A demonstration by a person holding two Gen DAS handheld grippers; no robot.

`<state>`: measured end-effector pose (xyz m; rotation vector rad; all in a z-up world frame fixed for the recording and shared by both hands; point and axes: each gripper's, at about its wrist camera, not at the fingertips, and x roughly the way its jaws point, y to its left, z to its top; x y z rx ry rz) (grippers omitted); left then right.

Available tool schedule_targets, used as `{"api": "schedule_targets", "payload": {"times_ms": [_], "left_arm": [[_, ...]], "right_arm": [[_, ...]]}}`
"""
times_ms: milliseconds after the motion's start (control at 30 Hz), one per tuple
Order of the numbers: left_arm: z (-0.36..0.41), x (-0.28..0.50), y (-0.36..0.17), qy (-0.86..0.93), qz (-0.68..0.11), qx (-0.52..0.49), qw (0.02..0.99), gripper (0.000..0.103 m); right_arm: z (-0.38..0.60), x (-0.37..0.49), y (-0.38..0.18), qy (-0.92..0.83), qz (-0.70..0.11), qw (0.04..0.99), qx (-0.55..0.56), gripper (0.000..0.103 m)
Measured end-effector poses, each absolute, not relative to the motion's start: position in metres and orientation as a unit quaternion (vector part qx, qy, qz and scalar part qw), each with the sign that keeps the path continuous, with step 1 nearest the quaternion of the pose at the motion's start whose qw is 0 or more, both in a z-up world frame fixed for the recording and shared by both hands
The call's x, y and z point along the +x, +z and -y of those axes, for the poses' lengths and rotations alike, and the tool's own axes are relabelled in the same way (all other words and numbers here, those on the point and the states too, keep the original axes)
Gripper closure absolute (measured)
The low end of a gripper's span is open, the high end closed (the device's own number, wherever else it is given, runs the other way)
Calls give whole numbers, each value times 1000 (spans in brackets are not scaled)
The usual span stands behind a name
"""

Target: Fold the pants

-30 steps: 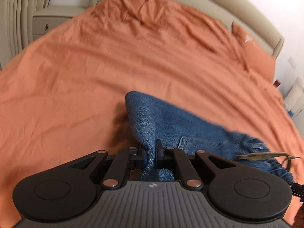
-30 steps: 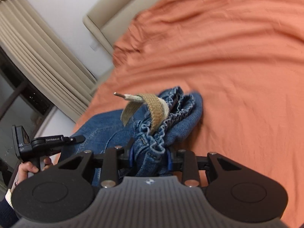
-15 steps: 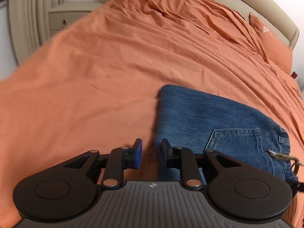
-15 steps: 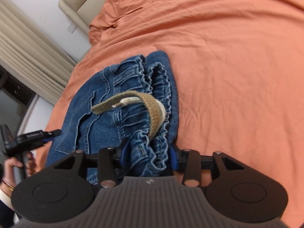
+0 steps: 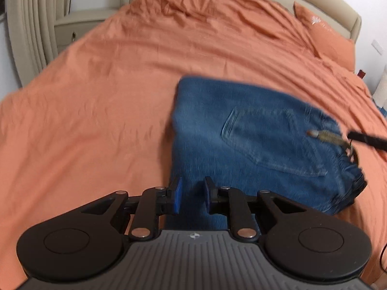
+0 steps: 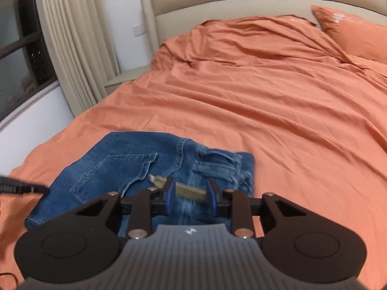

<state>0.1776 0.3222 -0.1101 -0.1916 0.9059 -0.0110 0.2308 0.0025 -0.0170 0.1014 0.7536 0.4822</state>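
Pants (image 5: 244, 145): blue denim, folded into a thick rectangle, back pocket up, lying flat on rumpled orange bed (image 5: 96, 84) near its front edge; tan woven cord (image 6: 186, 188) loose across gathered waistband. Left hand-held gripper (image 5: 192, 194) spread, empty, above the folded edge; right hand-held gripper (image 6: 189, 194) spread likewise, cord lying between the jaws, no contact discernible through blur. Risk, as judged: snagging the cord on withdrawal, dragging the top layer and springing the stiff fold open.

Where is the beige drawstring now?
The beige drawstring lies on the jeans waistband, seen between the open right claw fingers in the right wrist view.
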Motion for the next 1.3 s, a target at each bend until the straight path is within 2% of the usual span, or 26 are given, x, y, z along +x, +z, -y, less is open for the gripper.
{"api": "schedule_targets", "payload": {"times_ms": [100, 133, 200, 300, 500, 600, 767, 933, 1067, 1167, 1200, 1267, 1300], "left_arm": [[-324, 178, -125, 8, -461, -93, 882, 81], [-325, 179, -130, 10, -473, -89, 876, 81], [-325, 181, -136, 13, -493, -79, 866, 81], [-327, 182, -136, 15, -512, -72, 856, 81], [-318, 173, -127, 20, -535, -35, 844, 83], [-310, 163, -121, 29, -533, -15, 846, 84], [-312, 148, -94, 53, -526, 4, 849, 84], [-305, 118, -36, 59, -456, -9, 888, 84], [-280, 91, 20, 52, -392, 3, 919, 83], [-253, 70, 59, 59, -358, 20, 932, 81], [-244, 62, 71, 62, -345, 30, 936, 77], [-223, 43, 92, 66, -307, 54, 948, 63], [-214, 34, 100, 68, -288, 65, 953, 51]], "right_arm": [[-14, 261, -34, 213, -390, 896, 24, 85], [-18, 271, -42, 202, -400, 894, 14, 93], [-21, 286, -58, 192, -415, 889, -1, 103], [-20, 296, -70, 191, -424, 885, -3, 103], [-17, 289, -56, 200, -427, 882, -9, 102], [-11, 274, -52, 198, -421, 885, -23, 82], [8, 252, -22, 204, -403, 892, -12, 69], [24, 216, 31, 210, -380, 901, 6, 49], [32, 177, 80, 215, -350, 912, 14, 40], [37, 140, 114, 213, -314, 925, 14, 26], [39, 126, 124, 215, -301, 929, 16, 21], [43, 99, 140, 223, -282, 933, 24, 22], [44, 85, 146, 225, -274, 935, 28, 22]]}}
